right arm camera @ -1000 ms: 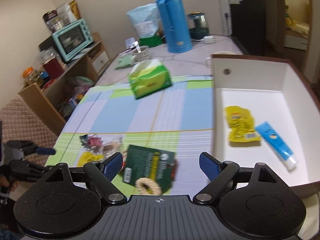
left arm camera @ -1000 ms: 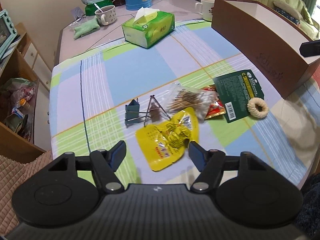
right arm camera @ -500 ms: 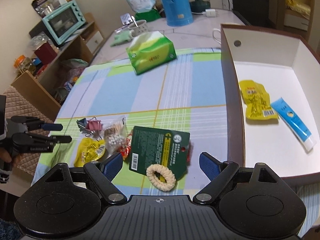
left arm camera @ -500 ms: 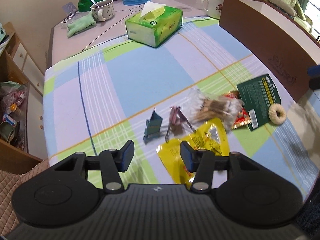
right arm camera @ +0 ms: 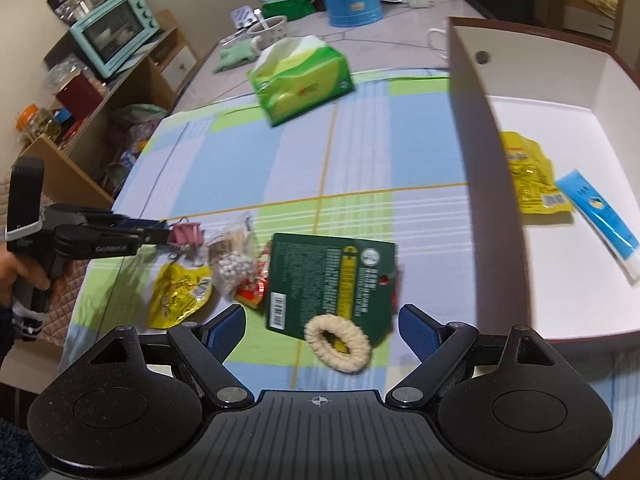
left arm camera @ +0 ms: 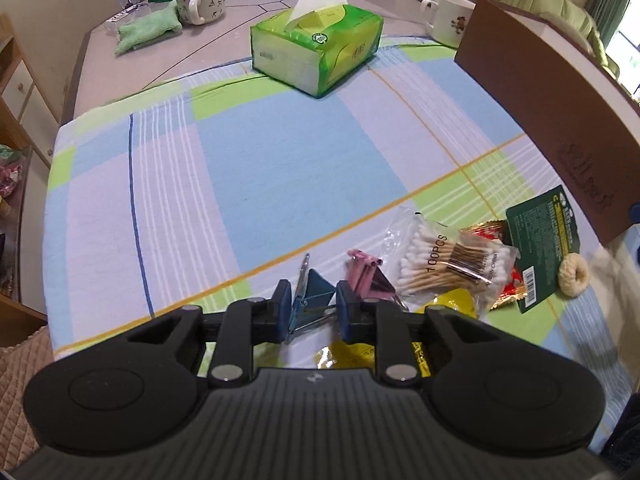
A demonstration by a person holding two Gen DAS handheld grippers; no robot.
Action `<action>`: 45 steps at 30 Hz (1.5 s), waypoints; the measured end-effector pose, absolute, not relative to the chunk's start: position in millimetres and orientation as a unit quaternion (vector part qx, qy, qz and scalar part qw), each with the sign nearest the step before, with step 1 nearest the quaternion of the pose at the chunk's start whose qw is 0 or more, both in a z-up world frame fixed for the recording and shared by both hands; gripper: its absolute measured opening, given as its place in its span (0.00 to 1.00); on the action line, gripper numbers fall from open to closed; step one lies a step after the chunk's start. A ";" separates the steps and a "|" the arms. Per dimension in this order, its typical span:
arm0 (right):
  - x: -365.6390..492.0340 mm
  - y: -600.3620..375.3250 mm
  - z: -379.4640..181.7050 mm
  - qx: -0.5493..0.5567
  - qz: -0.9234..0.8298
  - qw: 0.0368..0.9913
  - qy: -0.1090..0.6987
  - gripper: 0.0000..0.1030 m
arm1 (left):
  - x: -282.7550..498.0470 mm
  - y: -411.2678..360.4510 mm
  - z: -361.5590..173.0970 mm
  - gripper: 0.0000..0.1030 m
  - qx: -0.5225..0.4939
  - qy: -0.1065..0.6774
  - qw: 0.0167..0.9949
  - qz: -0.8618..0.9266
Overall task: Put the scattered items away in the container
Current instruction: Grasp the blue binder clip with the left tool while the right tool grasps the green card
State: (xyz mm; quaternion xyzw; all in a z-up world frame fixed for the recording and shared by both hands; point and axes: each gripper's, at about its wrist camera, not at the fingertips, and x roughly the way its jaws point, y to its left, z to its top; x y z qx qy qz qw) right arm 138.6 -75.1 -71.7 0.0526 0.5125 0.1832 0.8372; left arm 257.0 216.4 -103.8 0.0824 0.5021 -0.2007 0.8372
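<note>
I've got the left gripper (left arm camera: 310, 312) pinched in around the small blue metal binder clip (left arm camera: 311, 292) on the checked tablecloth (left arm camera: 240, 184), pads at or nearly on its sides, pink binder clip (left arm camera: 366, 276) just beside; I'd squeeze the body, not the wire handles, and lift straight to spare the neighbour. Right gripper (right arm camera: 322, 326) is spread wide and empty over the cream hair tie (right arm camera: 338, 344) on its green card (right arm camera: 332, 280), near the brown white-lined box (right arm camera: 472, 128) already holding a yellow sachet (right arm camera: 528, 178) and blue tube (right arm camera: 600, 216)

The left wrist view sits low, close to the tissue box's (left arm camera: 316, 54) near side; the right wrist view looks higher, sharing that box (right arm camera: 302, 80).
</note>
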 end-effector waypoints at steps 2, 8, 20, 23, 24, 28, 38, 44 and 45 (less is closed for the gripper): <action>142.4 -66.6 -77.6 0.041 0.191 0.834 0.517 0.84 | 255.3 221.4 -102.4 0.17 0.079 0.504 0.836 -0.200; 156.2 -48.4 -103.2 -0.010 0.182 0.828 0.530 0.84 | 246.8 235.4 -94.7 0.17 0.069 0.505 0.839 -0.190; 162.5 -62.2 -135.1 0.000 0.170 0.852 0.496 0.84 | 242.6 237.3 -95.5 0.17 0.062 0.510 0.838 -0.186; 149.6 -70.4 -121.0 0.018 0.213 0.859 0.466 0.83 | 242.0 237.6 -96.2 0.17 0.062 0.512 0.837 -0.184; 145.5 -73.1 -116.0 0.024 0.229 0.859 0.457 0.83 | 241.8 237.6 -96.3 0.17 0.062 0.512 0.837 -0.184; 133.9 -80.7 -99.9 0.061 0.293 0.847 0.439 0.83 | 239.7 238.2 -95.5 0.17 0.063 0.511 0.837 -0.183; 159.0 -73.4 -120.9 0.170 0.283 0.789 0.517 0.45 | 233.0 239.8 -92.3 0.17 0.064 0.509 0.839 -0.180; 174.5 -75.7 -133.5 0.202 0.251 0.772 0.548 0.01 | 228.3 238.0 -90.6 0.17 0.064 0.504 0.842 -0.179; 173.1 -75.3 -130.8 0.199 0.253 0.774 0.546 0.00 | 226.8 238.0 -88.6 0.17 0.064 0.503 0.843 -0.181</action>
